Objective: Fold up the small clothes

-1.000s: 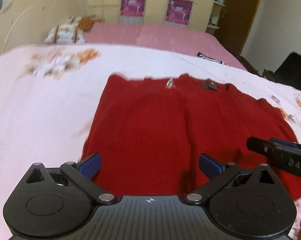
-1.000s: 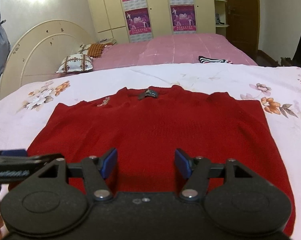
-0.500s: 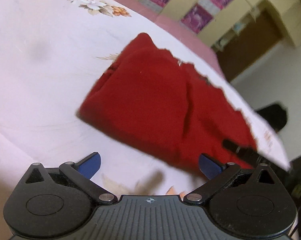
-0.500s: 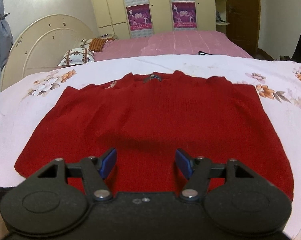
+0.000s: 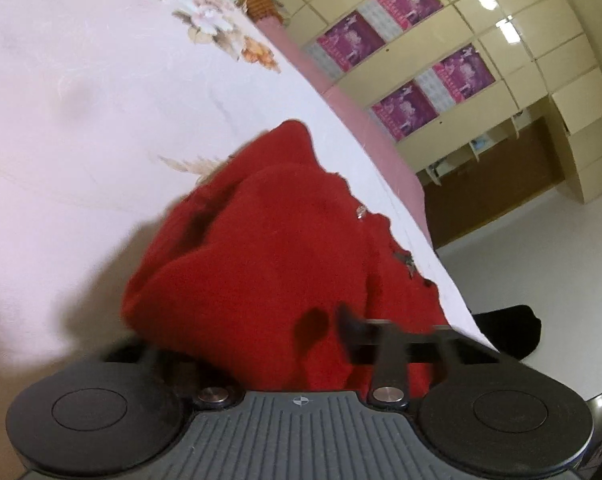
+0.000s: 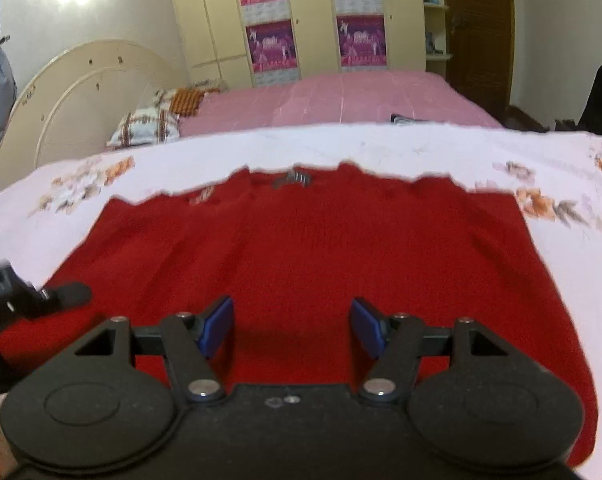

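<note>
The red knitted sweater point(image 6: 301, 264) lies spread flat on the white floral bedsheet point(image 6: 421, 148), neck and its small dark label point(image 6: 297, 178) pointing away from the holder, which suits a fold started from the near hem. The label's writing is too blurred to read. The right gripper point(image 6: 293, 326) hovers low over the near middle of the knit, its blue-padded jaws wide apart and holding nothing. The left gripper point(image 5: 261, 344) is tilted hard at the garment's left edge, where the red cloth bunches up over its jaws; whether they have pinched it I cannot tell, since fabric hides them. Beyond lie a pink bedspread point(image 6: 341, 96), a patterned pillow point(image 6: 145, 126) and cream wardrobes with magenta posters point(image 6: 269, 46), their text illegible.
</note>
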Available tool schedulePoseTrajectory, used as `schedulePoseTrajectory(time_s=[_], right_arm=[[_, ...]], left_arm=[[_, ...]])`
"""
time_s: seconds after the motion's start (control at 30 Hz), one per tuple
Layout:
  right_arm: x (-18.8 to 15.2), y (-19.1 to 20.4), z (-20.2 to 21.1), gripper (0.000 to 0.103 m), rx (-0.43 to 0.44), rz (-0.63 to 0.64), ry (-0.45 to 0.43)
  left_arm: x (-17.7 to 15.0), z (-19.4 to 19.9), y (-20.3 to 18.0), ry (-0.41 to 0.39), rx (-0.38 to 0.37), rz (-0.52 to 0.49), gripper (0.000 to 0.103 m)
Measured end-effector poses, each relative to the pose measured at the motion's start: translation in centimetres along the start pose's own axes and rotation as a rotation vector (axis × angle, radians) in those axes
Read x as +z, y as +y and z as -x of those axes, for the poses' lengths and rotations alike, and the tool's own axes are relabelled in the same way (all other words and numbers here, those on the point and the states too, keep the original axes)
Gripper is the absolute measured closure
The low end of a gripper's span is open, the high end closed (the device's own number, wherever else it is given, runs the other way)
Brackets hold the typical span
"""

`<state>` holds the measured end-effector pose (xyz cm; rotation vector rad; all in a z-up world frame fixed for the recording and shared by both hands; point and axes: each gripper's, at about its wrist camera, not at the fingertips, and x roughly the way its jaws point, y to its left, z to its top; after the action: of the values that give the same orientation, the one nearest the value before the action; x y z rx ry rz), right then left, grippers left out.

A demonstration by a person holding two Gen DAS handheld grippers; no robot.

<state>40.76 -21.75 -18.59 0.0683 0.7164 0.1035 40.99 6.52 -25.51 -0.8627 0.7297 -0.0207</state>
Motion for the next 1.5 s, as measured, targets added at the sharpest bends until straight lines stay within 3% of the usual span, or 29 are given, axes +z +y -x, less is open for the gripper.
schedulePoseTrajectory(time_s=[0.1, 0.13, 0.2, 0.37, 0.43, 0.57, 0.7, 0.8, 0.9, 0.97, 1.0, 1.03, 1.07, 1.13, 1.2, 1.4, 1.5], right_arm=[[-0.7, 0.4, -1.9, 0.039, -0.052, 0.073, 0.044], [-1.4, 0.6, -2.3, 0.037, -0.073, 0.110, 0.033], [-2.0, 1.1, -2.5, 0.034, -0.092, 0.143, 0.012], [-1.4, 0.3, -2.2, 0.033, -0.064, 0.098, 0.018], [-0.7, -1.3, -1.1, 0.041, -0.026, -0.010, 0.005], [-0.1, -6.1, 2.3, 0.040, -0.059, -0.154, -0.051], [-1.0, -11.6, 5.0, 0.040, -0.134, -0.230, -0.047], [-2.5, -15.0, 6.4, 0.040, -0.194, -0.289, -0.032], [-3.7, -17.1, 7.5, 0.039, -0.184, -0.374, -0.028], [-3.8, -17.8, 8.2, 0.039, -0.142, -0.421, -0.046], [-3.6, -17.9, 8.6, 0.038, -0.114, -0.441, -0.058], [-3.5, -17.8, 8.9, 0.037, -0.084, -0.458, -0.070], [-3.3, -17.5, 9.2, 0.037, -0.051, -0.471, -0.083], [-2.5, -17.1, 9.1, 0.028, 0.017, -0.477, -0.080], [-1.9, -16.4, 8.2, 0.028, 0.086, -0.480, -0.049], [-2.2, -15.9, 3.9, 0.028, 0.169, -0.536, 0.100], [-2.3, -15.7, 2.0, 0.027, 0.205, -0.559, 0.126]], left_arm=[[0.1, 0.1, -0.5, -0.006, 0.021, -0.044, 0.086], [0.2, 0.7, -0.5, -0.009, 0.016, -0.057, 0.092], [0.4, 1.5, -1.7, -0.031, -0.009, -0.111, 0.092], [0.3, 2.5, -7.9, -0.076, -0.117, -0.352, 0.092], [-0.5, 2.3, -10.8, -0.064, -0.170, -0.448, 0.092], [-4.0, 0.0, -16.8, 0.015, -0.267, -0.614, 0.092], [-9.3, -3.4, -20.4, 0.156, -0.301, -0.749, 0.092], [-13.4, -5.4, -21.1, 0.231, -0.250, -0.878, 0.092], [-14.0, -5.5, -21.0, 0.234, -0.214, -0.932, 0.091], [-13.8, -4.0, -21.7, 0.211, -0.198, -1.003, 0.083], [-13.5, -3.1, -22.0, 0.209, -0.201, -1.021, 0.052], [-13.4, -2.1, -22.3, 0.203, -0.205, -1.024, 0.006], [-13.1, -1.2, -22.5, 0.176, -0.206, -1.019, 0.001], [-12.6, 0.8, -22.2, 0.134, -0.226, -1.018, 0.000], [-12.0, 2.4, -20.6, 0.115, -0.211, -0.985, 0.000], [-6.4, 2.3, -16.7, 0.061, -0.064, -0.804, 0.000], [-4.8, 1.6, -14.9, 0.053, -0.023, -0.742, 0.000]])
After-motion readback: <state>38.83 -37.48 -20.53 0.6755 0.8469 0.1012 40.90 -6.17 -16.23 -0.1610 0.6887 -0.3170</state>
